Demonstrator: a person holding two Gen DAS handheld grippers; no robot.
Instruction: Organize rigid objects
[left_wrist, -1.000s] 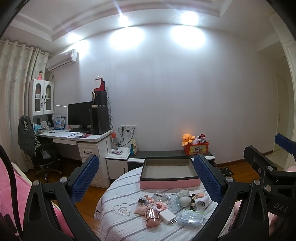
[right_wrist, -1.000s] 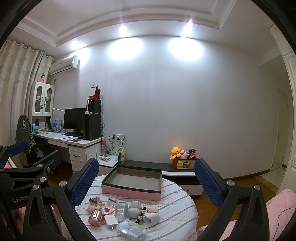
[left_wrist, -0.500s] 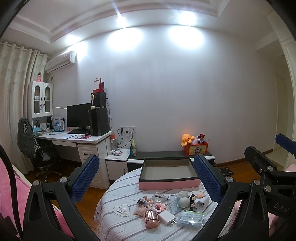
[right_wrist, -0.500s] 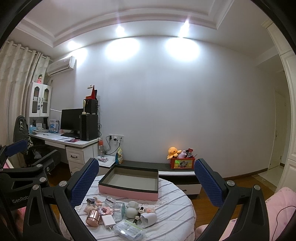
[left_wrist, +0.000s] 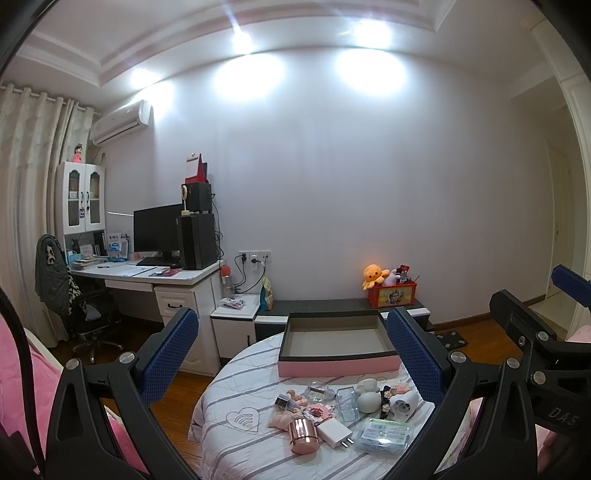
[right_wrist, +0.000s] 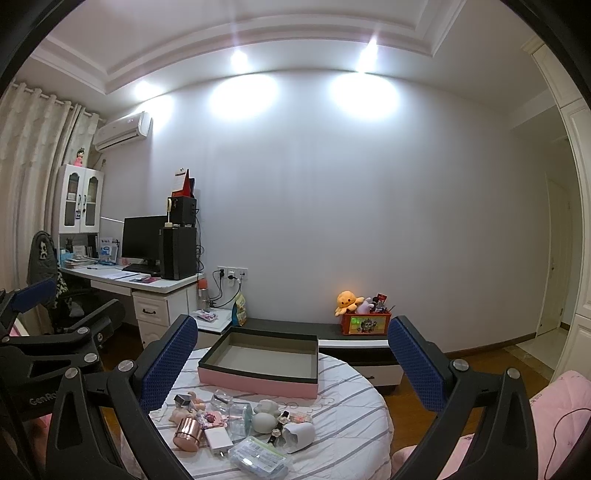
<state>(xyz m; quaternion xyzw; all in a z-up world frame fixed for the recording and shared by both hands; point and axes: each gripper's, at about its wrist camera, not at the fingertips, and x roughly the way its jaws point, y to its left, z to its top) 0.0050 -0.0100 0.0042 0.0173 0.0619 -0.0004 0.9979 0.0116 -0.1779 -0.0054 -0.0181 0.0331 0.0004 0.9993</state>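
We hold both grippers high and well back from the table (left_wrist: 236, 435), fingers spread wide and empty, which we judge is a survey pose before the first pick. The left gripper (left_wrist: 291, 360) and right gripper (right_wrist: 293, 363) each frame the whole spread, so either could go down.

Nearest us lies the clutter to be sorted: a blister pack (left_wrist: 384, 435), a white charger (left_wrist: 334, 434), a copper cup (left_wrist: 303, 435) on its side, then a clear jar (right_wrist: 240, 415) and a white egg-shaped thing (right_wrist: 264, 421), all touching or just beside each other. Behind them sits the pink box (left_wrist: 338, 363), open and holding nothing, placed where things can be dropped in from the front. Far off stands the desk (left_wrist: 147, 275).

Against a second ago, the clutter sits slightly lower in both views; nothing on the table has moved.
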